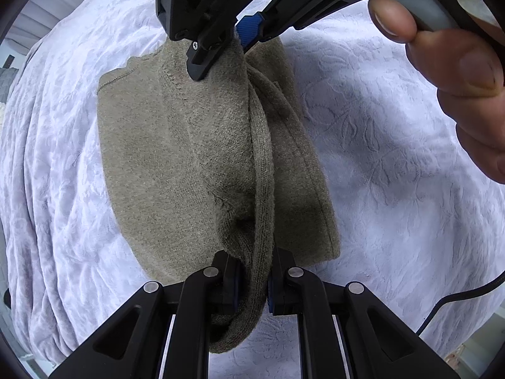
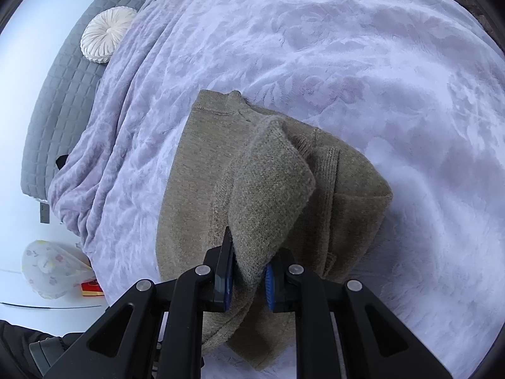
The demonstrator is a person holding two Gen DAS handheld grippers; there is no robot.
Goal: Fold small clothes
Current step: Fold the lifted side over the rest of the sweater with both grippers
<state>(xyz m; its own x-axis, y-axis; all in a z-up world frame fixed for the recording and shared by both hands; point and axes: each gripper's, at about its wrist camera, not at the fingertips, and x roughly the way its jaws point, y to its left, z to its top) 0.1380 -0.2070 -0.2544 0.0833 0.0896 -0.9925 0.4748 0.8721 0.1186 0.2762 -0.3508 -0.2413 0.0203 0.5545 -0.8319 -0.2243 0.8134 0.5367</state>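
On the bed, spread over a pale lilac blanket (image 2: 315, 47), the olive-brown knit garment (image 1: 151, 158) lay mostly flat, and both grippers were clamped on the same lifted edge of it. From the left wrist view, the left gripper (image 1: 254, 284) had its jaws pinched on a bunched ridge of fabric at the near end, and the right gripper (image 1: 227, 44) was biting the same ridge at the far end, with the person's hand (image 1: 457, 69) wrapped around its handle. So the held fold ran pretty much straight away from the left gripper toward the right one, and that line was the long axis of the flap.

From the right wrist view, the right gripper (image 2: 249, 274) had a thick flap of the garment standing up between its blue pads (image 2: 270, 284), with the rest of the garment lying beyond it and to both sides.

My read: both ends were equally committed, neither arm nearer. The next move probably needed the two grippers to carry that ridge sideways together, staying parallel, or the fold would land crooked. A round white cushion (image 2: 102, 36) sat well off by the headboard, not in the way.
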